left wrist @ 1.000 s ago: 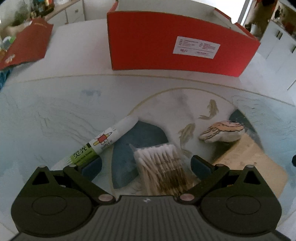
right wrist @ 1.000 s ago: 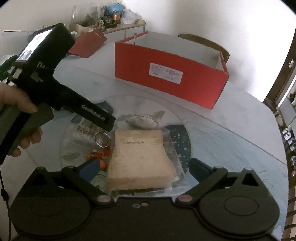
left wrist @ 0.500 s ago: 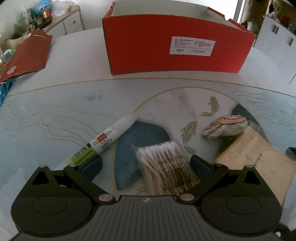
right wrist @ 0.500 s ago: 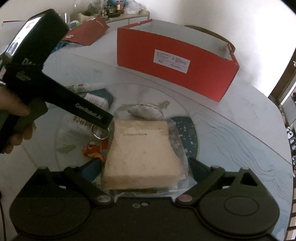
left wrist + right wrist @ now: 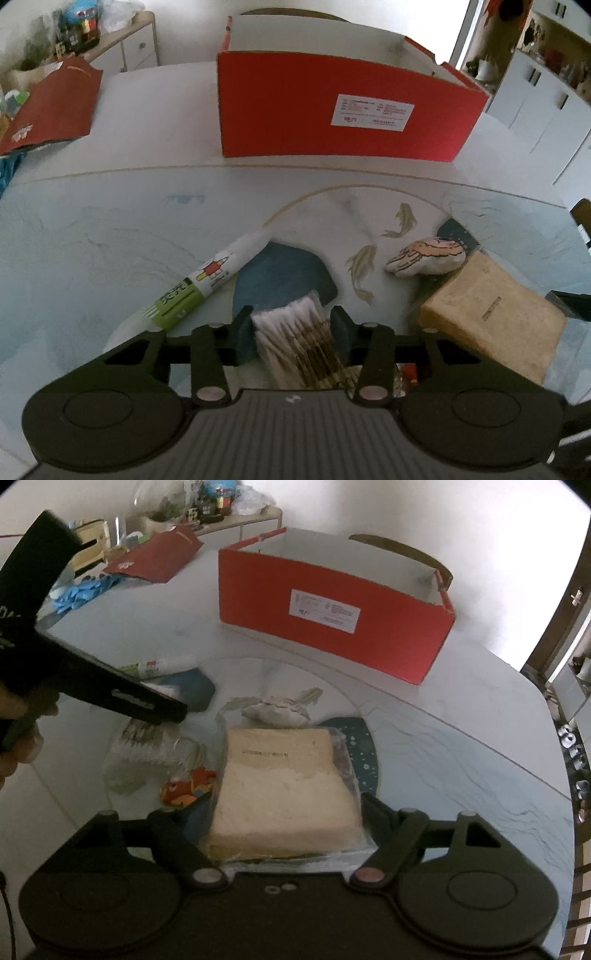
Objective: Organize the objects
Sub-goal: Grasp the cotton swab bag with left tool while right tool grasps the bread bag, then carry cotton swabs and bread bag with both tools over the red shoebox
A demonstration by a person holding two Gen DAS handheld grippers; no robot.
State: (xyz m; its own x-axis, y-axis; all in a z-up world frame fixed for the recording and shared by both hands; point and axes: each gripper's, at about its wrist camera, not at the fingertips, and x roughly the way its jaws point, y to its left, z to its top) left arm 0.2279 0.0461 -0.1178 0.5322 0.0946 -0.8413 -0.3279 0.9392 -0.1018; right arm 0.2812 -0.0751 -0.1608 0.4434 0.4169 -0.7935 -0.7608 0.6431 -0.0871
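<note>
My left gripper is shut on a clear pack of cotton swabs, its pads against both sides of the pack. My right gripper has closed on a beige bread-like block in clear wrap. The open red box stands at the back of the table, and it also shows in the right wrist view. A white-and-green tube lies left of the swabs. A shell-shaped toy lies to the right. The beige block shows at the right edge.
A red folder lies at the far left of the table. Blue gloves and clutter sit beyond it. A small orange toy lies left of the block. A chair back stands behind the box.
My left gripper's jaws have closed from wide open onto the cotton swab pack. My right gripper's jaws have closed in on the beige block. Both views have shifted slightly forward.
</note>
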